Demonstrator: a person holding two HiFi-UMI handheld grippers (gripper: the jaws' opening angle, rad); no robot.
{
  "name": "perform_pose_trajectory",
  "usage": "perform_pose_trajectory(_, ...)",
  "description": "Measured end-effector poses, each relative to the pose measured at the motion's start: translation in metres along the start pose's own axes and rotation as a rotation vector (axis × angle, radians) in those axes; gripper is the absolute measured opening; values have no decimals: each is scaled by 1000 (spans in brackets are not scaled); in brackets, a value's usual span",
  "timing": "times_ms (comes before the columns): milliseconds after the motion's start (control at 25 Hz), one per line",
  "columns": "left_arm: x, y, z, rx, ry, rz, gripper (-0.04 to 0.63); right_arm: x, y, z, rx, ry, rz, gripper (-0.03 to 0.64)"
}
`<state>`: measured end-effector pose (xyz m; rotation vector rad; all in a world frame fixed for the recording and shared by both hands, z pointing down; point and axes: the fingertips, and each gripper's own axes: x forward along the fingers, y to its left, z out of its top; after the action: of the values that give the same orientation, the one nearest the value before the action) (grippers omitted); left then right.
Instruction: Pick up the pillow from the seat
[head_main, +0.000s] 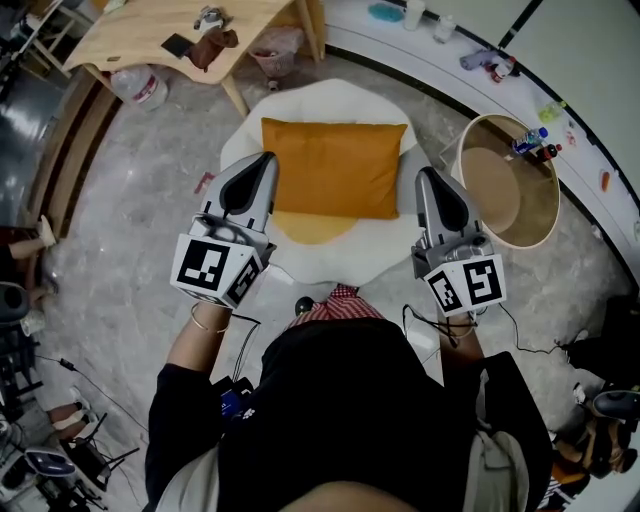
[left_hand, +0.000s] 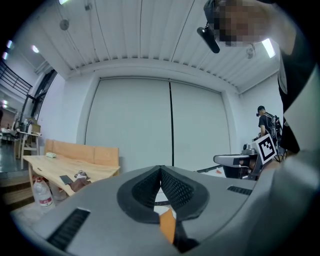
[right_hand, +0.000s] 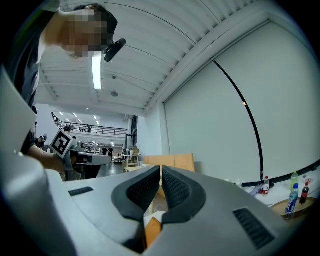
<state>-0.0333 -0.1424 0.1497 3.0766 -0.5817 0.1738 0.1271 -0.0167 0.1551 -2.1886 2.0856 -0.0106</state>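
Observation:
An orange rectangular pillow (head_main: 335, 165) lies flat on a white round seat (head_main: 240, 140), partly over a yellow round cushion (head_main: 308, 229). My left gripper (head_main: 266, 158) hovers at the pillow's left edge, shut with nothing in it. By the pillow's right edge my right gripper (head_main: 427, 176) is also shut and empty. In the left gripper view the closed jaws of the left gripper (left_hand: 161, 170) show only a sliver of the pillow (left_hand: 167, 225) below them. The right gripper (right_hand: 161, 171) likewise shows a strip of the pillow (right_hand: 152, 231) under its closed jaws.
A light wooden table (head_main: 150, 25) stands at the far left, with a water jug (head_main: 140, 86) under it. A round wooden tub (head_main: 505, 185) stands right of the seat, bottles (head_main: 532, 142) by its rim. A curved white ledge (head_main: 600, 150) runs along the right.

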Motion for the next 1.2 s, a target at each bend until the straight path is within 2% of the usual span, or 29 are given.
perform_pose_trajectory(320, 15, 2, -20, -44, 14, 5, 9, 10, -23, -22, -5, 40, 2, 23)
perform_pose_trajectory(440, 24, 7, -26, -17, 12, 23, 9, 15, -31, -37, 4, 70, 11, 24)
perform_pose_trajectory(600, 38, 5, -32, -41, 10, 3, 9, 22, -39, -51, -2, 102, 14, 25)
perform_pose_trajectory(880, 60, 5, -41, -5, 19, 4, 9, 34, -51, -70, 7, 120, 10, 25)
perform_pose_trajectory(1200, 70, 18, -57, -23, 30, 8, 9, 50, -35, -95, 55, 153, 15, 25)
